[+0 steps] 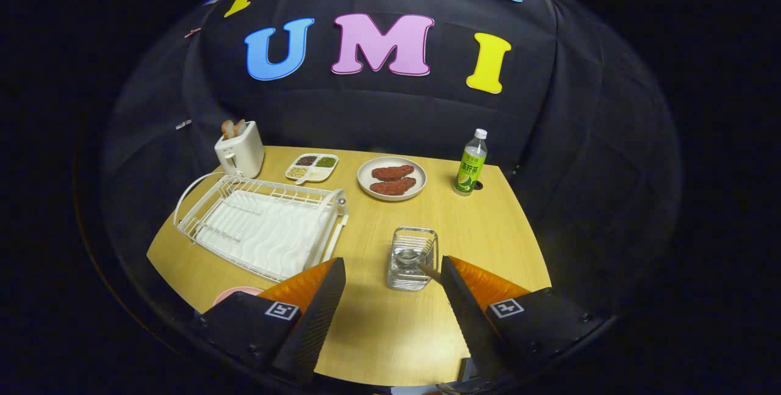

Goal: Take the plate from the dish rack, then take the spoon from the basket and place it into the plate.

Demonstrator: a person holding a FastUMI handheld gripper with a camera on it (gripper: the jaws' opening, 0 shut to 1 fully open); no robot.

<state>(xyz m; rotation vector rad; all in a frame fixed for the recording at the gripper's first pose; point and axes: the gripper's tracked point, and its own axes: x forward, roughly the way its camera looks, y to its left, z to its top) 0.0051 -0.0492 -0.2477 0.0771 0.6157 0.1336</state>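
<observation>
My gripper (390, 303) is open above the near part of the wooden table, with nothing between its fingers. Just ahead of the fingers, slightly right of the gap's middle, stands a small wire basket (412, 259) with a metal spoon (415, 259) lying in it, its handle pointing toward the right finger. A pink plate (235, 293) lies flat on the table beside the left finger, mostly hidden behind it. The white dish rack (262, 227) stands beyond the left finger with no dishes in it.
A white toaster (239, 149) with bread slices stands behind the rack. Along the far side are a divided snack tray (312, 167), a white plate (392, 179) with two pieces of meat, and a green-labelled bottle (471, 163). The table (488, 236) edge curves away on the right.
</observation>
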